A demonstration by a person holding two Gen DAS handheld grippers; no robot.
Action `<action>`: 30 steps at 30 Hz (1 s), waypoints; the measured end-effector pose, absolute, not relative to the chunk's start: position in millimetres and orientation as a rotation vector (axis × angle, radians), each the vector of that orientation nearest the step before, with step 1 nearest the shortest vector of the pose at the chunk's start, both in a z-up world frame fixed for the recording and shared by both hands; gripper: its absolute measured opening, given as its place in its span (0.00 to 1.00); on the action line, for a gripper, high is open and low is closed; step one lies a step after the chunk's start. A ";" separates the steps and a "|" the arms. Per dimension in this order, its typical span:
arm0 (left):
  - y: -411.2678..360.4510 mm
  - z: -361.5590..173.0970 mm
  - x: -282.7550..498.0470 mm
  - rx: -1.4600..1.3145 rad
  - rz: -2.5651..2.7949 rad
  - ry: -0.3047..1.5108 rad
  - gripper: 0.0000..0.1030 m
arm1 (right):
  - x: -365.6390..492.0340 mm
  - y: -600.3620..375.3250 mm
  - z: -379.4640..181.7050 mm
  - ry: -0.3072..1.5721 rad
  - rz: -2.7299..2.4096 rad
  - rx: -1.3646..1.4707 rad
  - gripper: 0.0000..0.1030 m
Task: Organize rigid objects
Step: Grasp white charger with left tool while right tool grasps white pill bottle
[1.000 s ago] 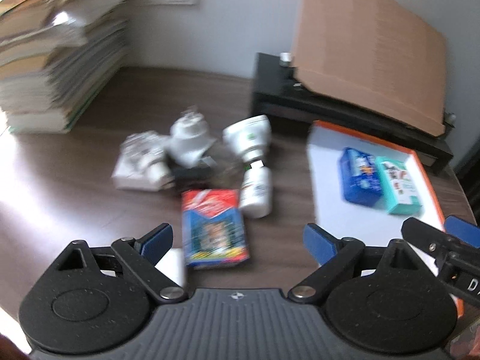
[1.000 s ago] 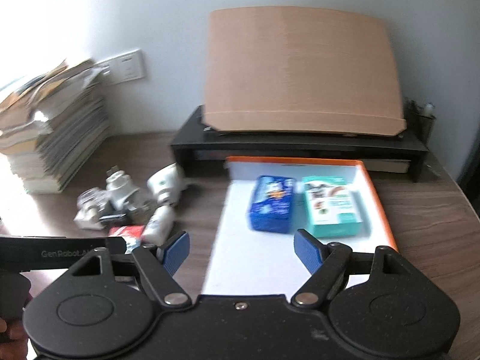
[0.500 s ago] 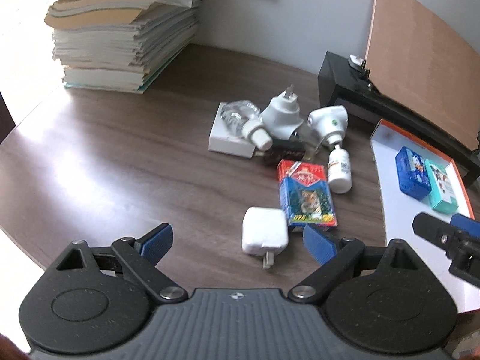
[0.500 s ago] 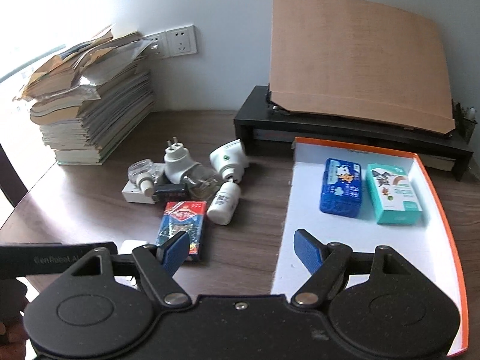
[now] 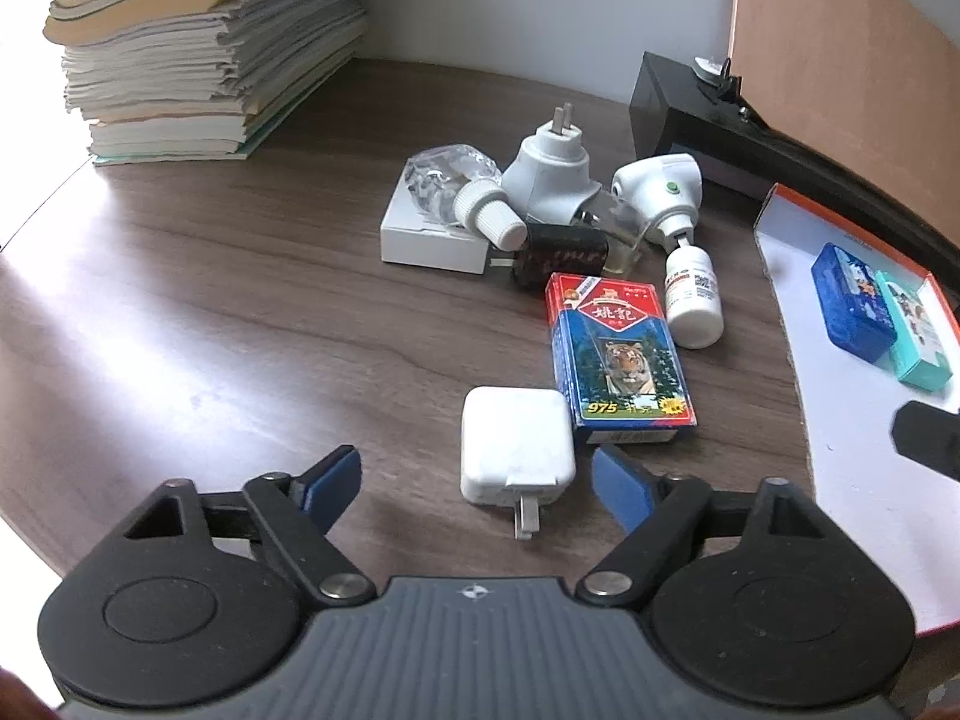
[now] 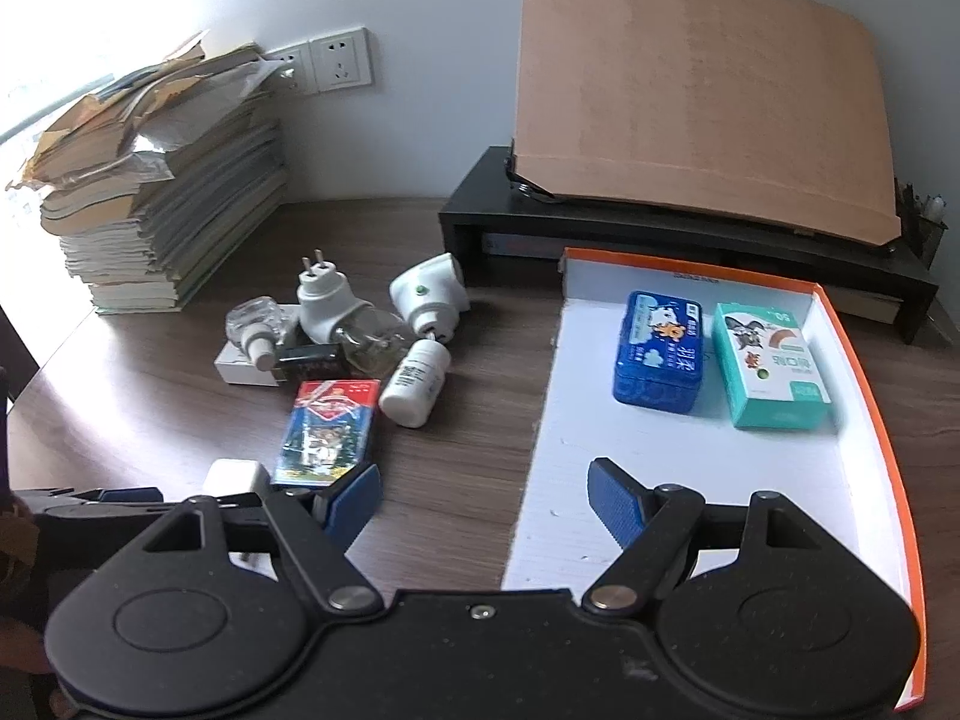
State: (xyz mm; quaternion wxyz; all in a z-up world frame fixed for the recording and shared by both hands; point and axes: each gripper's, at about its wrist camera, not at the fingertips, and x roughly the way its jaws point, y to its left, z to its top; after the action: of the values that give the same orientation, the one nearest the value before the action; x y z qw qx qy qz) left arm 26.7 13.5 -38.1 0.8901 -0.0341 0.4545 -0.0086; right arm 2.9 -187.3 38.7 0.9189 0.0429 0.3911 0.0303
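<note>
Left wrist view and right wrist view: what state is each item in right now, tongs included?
Left tongs: open, jaws just closing, astride the charger, not pressing.
Right tongs: open, empty.
White square plug charger: flat on table, prongs toward camera.
Red-and-blue card box: lying flat, closed.
White pill bottle: on its side, capped.
Orange-rimmed white tray: holds two boxes.
Blue tin: lying flat, closed.
Teal box: lying flat, closed.

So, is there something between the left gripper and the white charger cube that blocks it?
Nothing visible does. The white charger cube lies on bare table just ahead of the left gripper, whose jaws have been closing but do not touch it. The card box sits beside the cube.
</note>
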 end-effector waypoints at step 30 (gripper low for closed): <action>56.5 -30.3 40.0 -0.144 0.025 0.904 0.41 | 136.2 -148.5 -24.5 0.958 0.137 0.119 0.62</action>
State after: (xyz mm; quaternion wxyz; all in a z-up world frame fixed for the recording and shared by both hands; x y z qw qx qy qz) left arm 40.0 56.5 -30.3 0.8971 -0.0694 0.4362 0.0121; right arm 136.2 -148.5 -24.5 0.8834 0.0570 0.4604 0.0658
